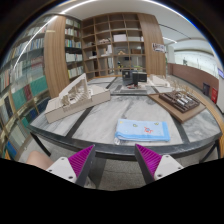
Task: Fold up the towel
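A light blue towel (143, 130), folded into a flat rectangle with a small pink mark on it, lies on the grey marbled table (95, 122) beyond my fingers, ahead and slightly right. My gripper (114, 158) is open and empty, held over the table's near dark edge (110, 152). The magenta pads (82, 159) stand wide apart, with only the table edge and floor between them. Nothing is held.
Wooden bookshelves (110, 45) line the far wall and book-filled shelves (25, 80) run along the left. A long low table with models (75, 97) stands left, another display table (180, 102) right, and a desk with a monitor (132, 78) behind.
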